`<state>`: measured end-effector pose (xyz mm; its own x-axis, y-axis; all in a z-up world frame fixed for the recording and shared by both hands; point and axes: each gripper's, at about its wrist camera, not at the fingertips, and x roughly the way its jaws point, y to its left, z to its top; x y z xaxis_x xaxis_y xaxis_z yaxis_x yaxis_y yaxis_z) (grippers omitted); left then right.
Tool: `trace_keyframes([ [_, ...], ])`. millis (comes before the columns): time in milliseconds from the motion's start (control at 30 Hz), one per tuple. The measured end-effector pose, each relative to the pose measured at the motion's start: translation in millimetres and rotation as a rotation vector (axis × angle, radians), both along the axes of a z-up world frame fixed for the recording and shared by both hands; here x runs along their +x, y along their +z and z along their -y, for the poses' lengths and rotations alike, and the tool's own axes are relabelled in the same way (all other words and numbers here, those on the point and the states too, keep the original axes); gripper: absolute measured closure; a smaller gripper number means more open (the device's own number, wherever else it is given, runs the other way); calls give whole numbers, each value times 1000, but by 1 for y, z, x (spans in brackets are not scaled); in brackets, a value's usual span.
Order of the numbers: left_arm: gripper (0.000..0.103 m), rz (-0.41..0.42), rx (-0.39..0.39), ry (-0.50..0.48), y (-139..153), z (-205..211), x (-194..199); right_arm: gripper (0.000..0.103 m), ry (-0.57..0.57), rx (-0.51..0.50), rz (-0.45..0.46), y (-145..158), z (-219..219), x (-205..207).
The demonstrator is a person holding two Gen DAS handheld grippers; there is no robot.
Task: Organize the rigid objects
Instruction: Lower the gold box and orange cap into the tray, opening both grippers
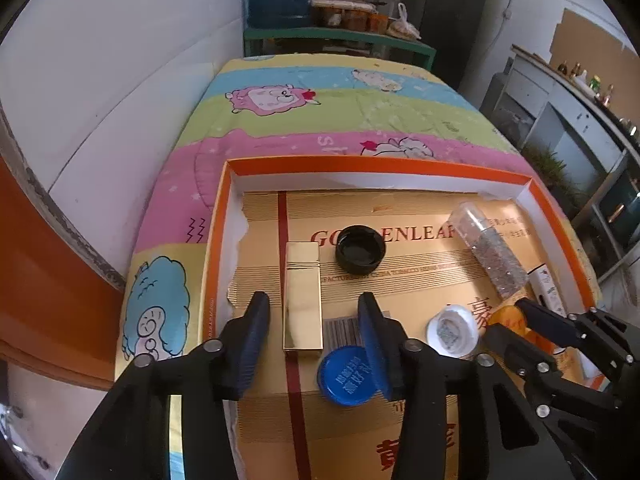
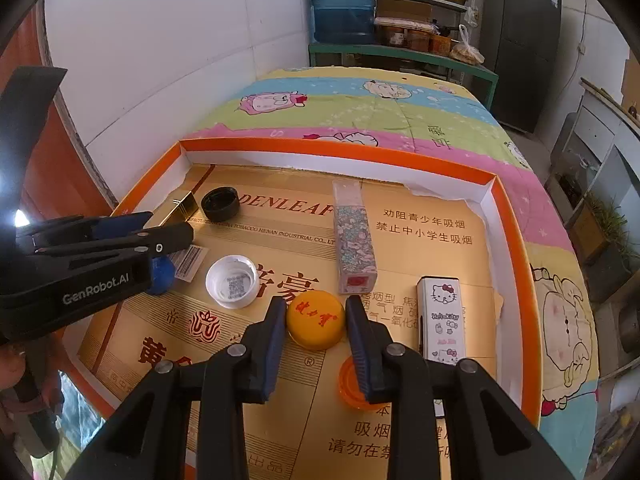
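A bed covered by a striped cartoon-sheep quilt [image 1: 340, 120] (pink, green, blue, yellow bands) carries an orange-rimmed shallow box lid [image 1: 376, 163] lying flat on it.

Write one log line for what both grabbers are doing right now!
left gripper: open over gold box | right gripper: shut on yellow cap | tray: caps, boxes inside
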<state>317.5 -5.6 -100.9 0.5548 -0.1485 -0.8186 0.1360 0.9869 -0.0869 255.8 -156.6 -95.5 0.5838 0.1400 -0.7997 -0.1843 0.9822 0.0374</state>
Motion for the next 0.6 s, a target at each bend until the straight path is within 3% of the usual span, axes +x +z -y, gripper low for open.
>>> trace_keyframes([
  [100, 48, 13, -20, 7, 3, -2, -3, 71, 2, 0, -1, 0, 1, 0],
  [233, 43, 36, -27, 7, 11, -4, -9, 55, 1, 1, -4, 1, 1, -1],
  [600, 42, 104, -55, 17, 37, -12, -28, 50, 4, 40, 32, 13, 2, -16],
])
